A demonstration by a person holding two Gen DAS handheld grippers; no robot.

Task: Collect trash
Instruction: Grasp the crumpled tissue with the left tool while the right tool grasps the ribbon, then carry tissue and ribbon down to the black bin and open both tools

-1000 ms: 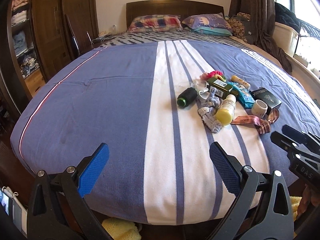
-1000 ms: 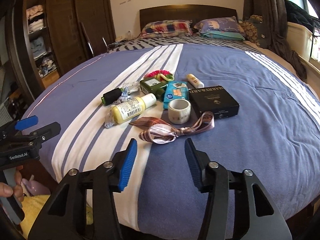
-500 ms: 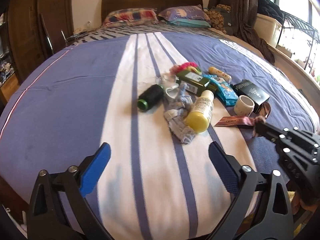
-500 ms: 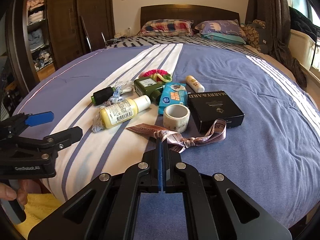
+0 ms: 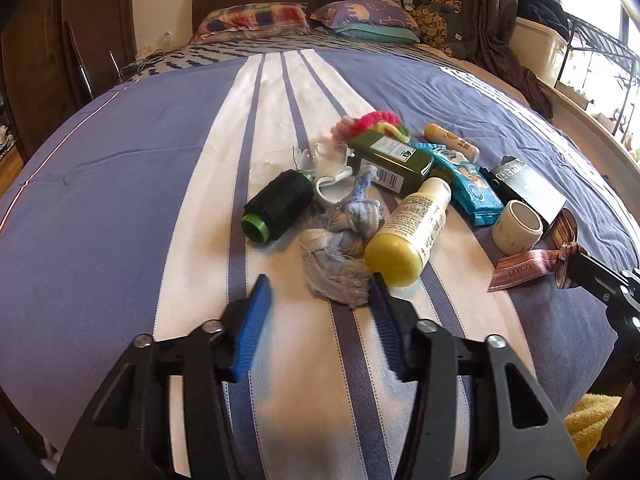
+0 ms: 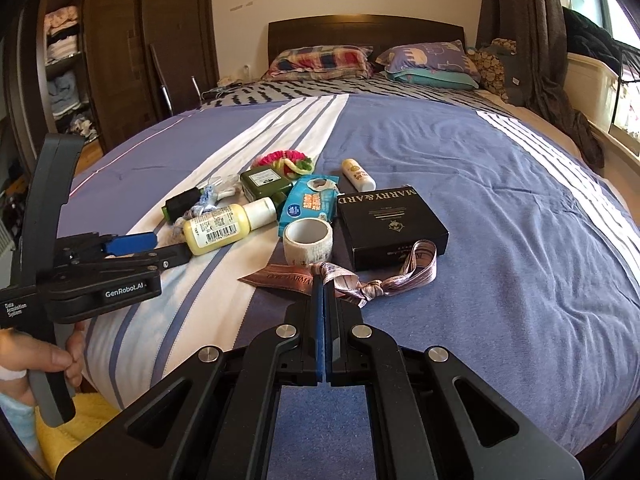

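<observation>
A pile of small items lies on the striped blue and white bed [image 5: 120, 200]. A grey-blue rag wad [image 5: 340, 252] sits at its near edge, beside a yellow lotion bottle [image 5: 416, 232] and a black thread spool [image 5: 278, 206]. My left gripper [image 5: 320, 304] is open, its fingers on either side of the rag's near end. A brown printed ribbon [image 6: 348, 278] lies in front of a black box [image 6: 390, 224] and a tape roll [image 6: 308, 240]. My right gripper [image 6: 322, 284] is shut on the ribbon's knotted part.
A green box [image 5: 394, 160], blue wipes pack [image 5: 468, 184], small yellow tube [image 5: 450, 140] and pink scrunchie [image 5: 368, 122] lie further back. Pillows [image 6: 320, 62] and the headboard are at the far end. A wardrobe [image 6: 120, 40] stands left, curtains and a window right.
My left gripper moved forward to the rag and its fingers narrowed around it. My right gripper closed from open onto the ribbon and moved forward slightly.
</observation>
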